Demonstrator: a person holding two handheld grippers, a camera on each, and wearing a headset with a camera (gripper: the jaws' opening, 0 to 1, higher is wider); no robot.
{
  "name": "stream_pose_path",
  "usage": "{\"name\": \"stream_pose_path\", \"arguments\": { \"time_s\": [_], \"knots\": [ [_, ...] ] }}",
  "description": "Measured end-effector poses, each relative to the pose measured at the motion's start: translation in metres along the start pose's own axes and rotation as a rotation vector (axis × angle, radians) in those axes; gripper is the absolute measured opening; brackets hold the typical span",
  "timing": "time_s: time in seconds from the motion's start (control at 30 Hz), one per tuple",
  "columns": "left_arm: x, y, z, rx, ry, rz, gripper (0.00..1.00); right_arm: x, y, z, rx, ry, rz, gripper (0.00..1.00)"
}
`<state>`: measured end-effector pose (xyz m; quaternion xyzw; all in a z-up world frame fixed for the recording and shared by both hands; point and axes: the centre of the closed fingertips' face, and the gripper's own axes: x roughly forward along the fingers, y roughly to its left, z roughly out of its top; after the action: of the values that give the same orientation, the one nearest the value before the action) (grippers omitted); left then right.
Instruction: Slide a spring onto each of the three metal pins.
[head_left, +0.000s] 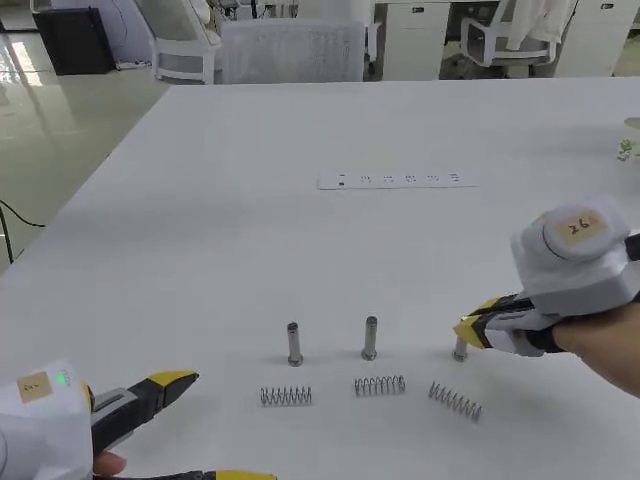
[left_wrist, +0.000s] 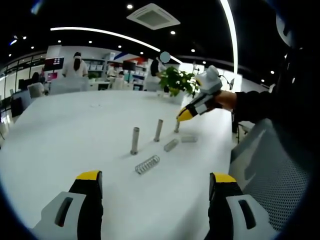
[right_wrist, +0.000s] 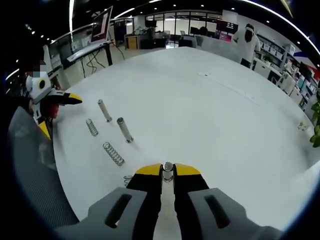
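Three short metal pins stand upright in a row on the white table: left pin (head_left: 293, 343), middle pin (head_left: 370, 338), right pin (head_left: 460, 351). In front of each lies a spring: left spring (head_left: 286, 396), middle spring (head_left: 379, 385), right spring (head_left: 455, 400). My right gripper (head_left: 466, 332) is shut on the top of the right pin (right_wrist: 168, 169), which shows between its yellow tips. My left gripper (head_left: 212, 428) stands open at the near left with nothing in it, a short way from the left spring (left_wrist: 147, 164).
A white power strip (head_left: 398, 180) lies flat further back on the table (head_left: 250, 230). Office chairs (head_left: 185, 50) stand beyond the far edge. A potted plant (left_wrist: 175, 81) sits on the table past the right gripper (left_wrist: 192, 111). People stand in the background.
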<state>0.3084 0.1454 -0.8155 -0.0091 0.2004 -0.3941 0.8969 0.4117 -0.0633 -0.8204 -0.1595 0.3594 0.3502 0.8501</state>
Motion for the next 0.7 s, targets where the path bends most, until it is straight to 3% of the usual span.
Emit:
{"name": "stream_pose_path", "arguments": {
  "time_s": [0.7],
  "knots": [
    [-0.0009, 0.001, -0.0004, -0.002, -0.003, 0.002, 0.85, 0.0041, 0.0001, -0.0071, -0.037, 0.02, 0.007, 0.06]
  ]
}}
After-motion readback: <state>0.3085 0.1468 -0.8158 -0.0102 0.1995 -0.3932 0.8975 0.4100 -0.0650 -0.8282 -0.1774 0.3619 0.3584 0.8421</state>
